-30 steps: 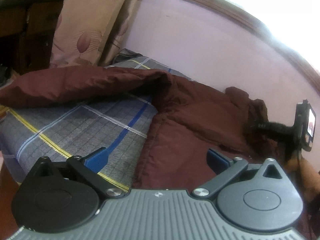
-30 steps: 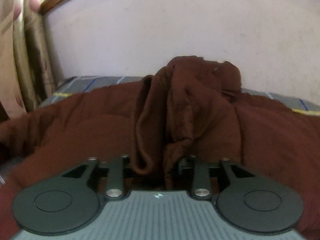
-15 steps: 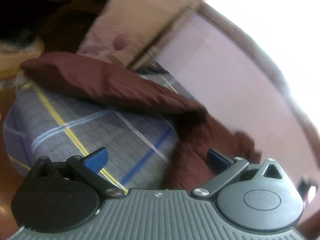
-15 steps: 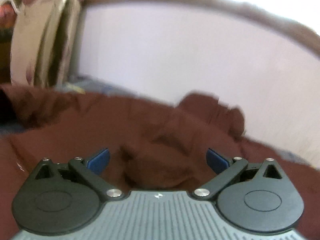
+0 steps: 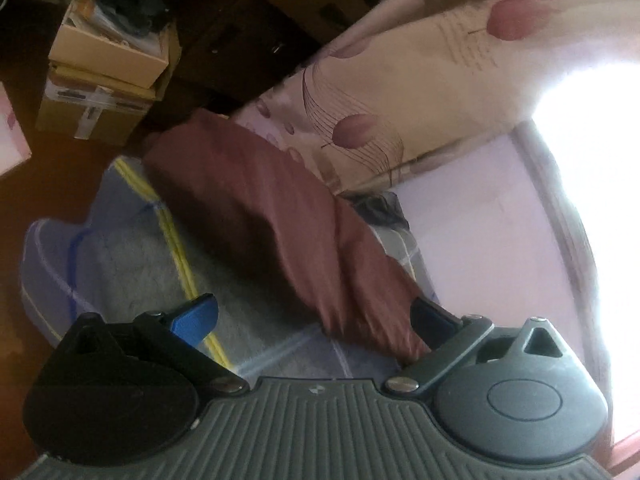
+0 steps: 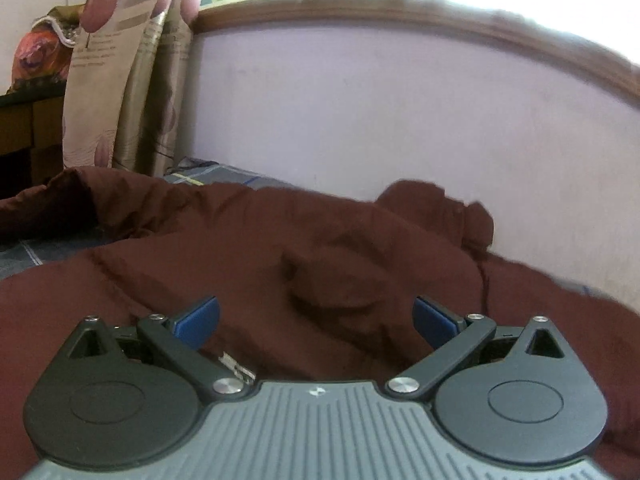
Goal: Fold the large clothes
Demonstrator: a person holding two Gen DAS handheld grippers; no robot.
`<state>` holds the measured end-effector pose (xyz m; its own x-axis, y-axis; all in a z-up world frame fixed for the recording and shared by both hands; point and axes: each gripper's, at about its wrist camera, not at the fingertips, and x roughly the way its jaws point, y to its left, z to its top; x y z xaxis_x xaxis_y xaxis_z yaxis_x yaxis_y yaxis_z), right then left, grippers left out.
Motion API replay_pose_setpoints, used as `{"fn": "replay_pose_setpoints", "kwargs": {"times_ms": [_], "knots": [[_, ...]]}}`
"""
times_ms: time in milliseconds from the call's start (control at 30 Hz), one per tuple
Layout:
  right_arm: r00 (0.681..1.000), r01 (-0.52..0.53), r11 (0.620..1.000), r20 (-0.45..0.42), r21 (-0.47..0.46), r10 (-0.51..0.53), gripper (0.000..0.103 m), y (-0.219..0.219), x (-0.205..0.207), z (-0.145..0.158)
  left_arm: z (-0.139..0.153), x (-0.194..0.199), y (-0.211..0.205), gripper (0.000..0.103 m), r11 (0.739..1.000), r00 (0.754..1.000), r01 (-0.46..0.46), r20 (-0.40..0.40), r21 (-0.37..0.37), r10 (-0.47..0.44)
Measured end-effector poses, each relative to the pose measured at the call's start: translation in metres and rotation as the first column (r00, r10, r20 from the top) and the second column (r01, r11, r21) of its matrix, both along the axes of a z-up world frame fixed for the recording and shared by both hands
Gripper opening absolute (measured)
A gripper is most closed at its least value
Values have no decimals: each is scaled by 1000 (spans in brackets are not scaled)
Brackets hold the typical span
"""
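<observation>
Here the maroon jacket (image 6: 320, 264) is lying spread over the bed (image 5: 132, 264), and both grippers are standing wide with nothing between the fingers. The right gripper (image 6: 316, 316), whose fingers have just been opening, is hovering just above the jacket's bunched body, which is sitting straight ahead of them. The left gripper (image 5: 314, 314) is facing the sleeve (image 5: 280, 236), whose long axis is running away from its fingers, its near end beside the right-hand finger. Likely the left hand is nearer the sleeve.
</observation>
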<state>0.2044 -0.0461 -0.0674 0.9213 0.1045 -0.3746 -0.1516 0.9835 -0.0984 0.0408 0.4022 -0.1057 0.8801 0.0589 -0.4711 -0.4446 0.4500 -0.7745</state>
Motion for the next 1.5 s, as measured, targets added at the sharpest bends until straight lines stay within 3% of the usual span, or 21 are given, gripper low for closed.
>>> {"fn": "replay_pose_setpoints", "kwargs": {"times_ms": [200, 233, 267, 333, 367, 467, 567, 767, 900, 1033, 1133, 1333, 1433, 1500], "knots": [[1000, -3, 999, -15, 35, 3, 103, -3, -8, -5, -1, 17, 13, 97, 998, 998, -55, 6, -15, 55], [1000, -2, 999, -14, 37, 2, 103, -3, -10, -5, -1, 20, 14, 84, 998, 998, -58, 3, -11, 58], [1000, -2, 999, -13, 39, 2, 103, -3, -12, -6, -1, 25, 15, 59, 998, 998, -57, -6, -5, 57], [1000, -4, 999, -18, 49, 5, 103, -5, -15, -7, -3, 35, 18, 22, 999, 997, -41, -60, 14, 42], [1000, -2, 998, -19, 58, 3, 103, -6, -16, -7, -4, 39, 19, 17, 999, 997, -33, -75, 17, 34], [1000, 10, 994, -24, 105, -8, 103, -13, -20, -3, 8, 39, 11, 10, 994, 997, -43, -66, 100, 50], [1000, 26, 979, -3, 201, -26, 103, -28, -33, 10, 36, 41, -6, 9, 981, 999, -34, -20, 192, 39], [991, 77, 944, 81, 321, -108, 103, -76, -75, 42, 110, 62, -66, 9, 940, 992, 46, 92, 339, -82], [977, 133, 924, 110, 359, -183, 103, -112, -99, 51, 153, 79, -129, 9, 898, 964, 117, 167, 425, -205], [959, 193, 897, 117, 399, -258, 103, -146, -118, 47, 181, 96, -202, 9, 849, 913, 216, 209, 481, -351], [948, 228, 872, 105, 432, -300, 103, -167, -129, 40, 188, 109, -262, 9, 800, 856, 312, 214, 513, -470], [932, 269, 837, 92, 477, -352, 103, -199, -145, 27, 163, 134, -380, 9, 636, 714, 528, 111, 562, -691], [926, 281, 820, 84, 499, -368, 103, -214, -152, 22, 134, 147, -432, 11, 512, 631, 621, 9, 594, -775], [924, 291, 813, 73, 505, -376, 103, -222, -154, 18, 110, 157, -457, 21, 433, 574, 672, -54, 601, -817]]}}
